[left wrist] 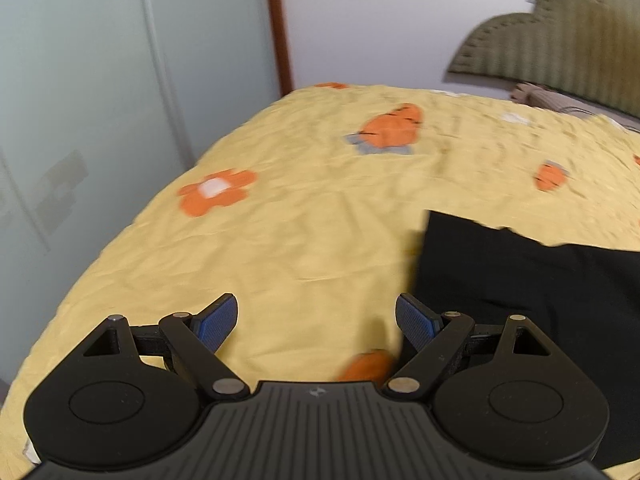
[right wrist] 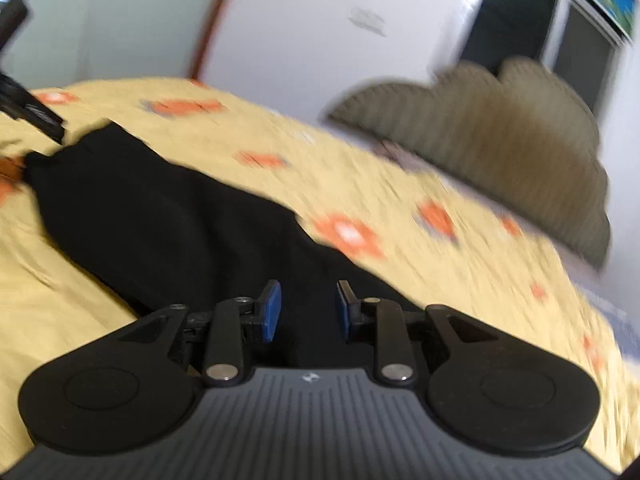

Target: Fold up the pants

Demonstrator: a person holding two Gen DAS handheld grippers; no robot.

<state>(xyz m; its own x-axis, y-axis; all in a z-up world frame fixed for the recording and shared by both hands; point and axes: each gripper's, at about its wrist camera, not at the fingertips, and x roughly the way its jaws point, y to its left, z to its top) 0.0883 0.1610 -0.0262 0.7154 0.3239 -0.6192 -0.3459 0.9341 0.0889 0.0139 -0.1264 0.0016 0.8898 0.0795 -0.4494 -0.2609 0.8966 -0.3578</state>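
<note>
Right wrist: right gripper (right wrist: 308, 310) tilts, jaws seemingly clear above pants (right wrist: 160, 216).

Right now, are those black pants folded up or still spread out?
Cannot tell for sure. The black pants lie flat in a long strip on the yellow bedspread; layers are not visible.

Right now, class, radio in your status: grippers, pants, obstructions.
Left gripper open, empty, over yellow bedspread. Right gripper open above black pants. Pants flat. Nothing in the way.

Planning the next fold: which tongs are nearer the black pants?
Right. The right tongs hover directly over the black pants; the left tongs hang over bare yellow bedspread beside the pants' edge.
</note>
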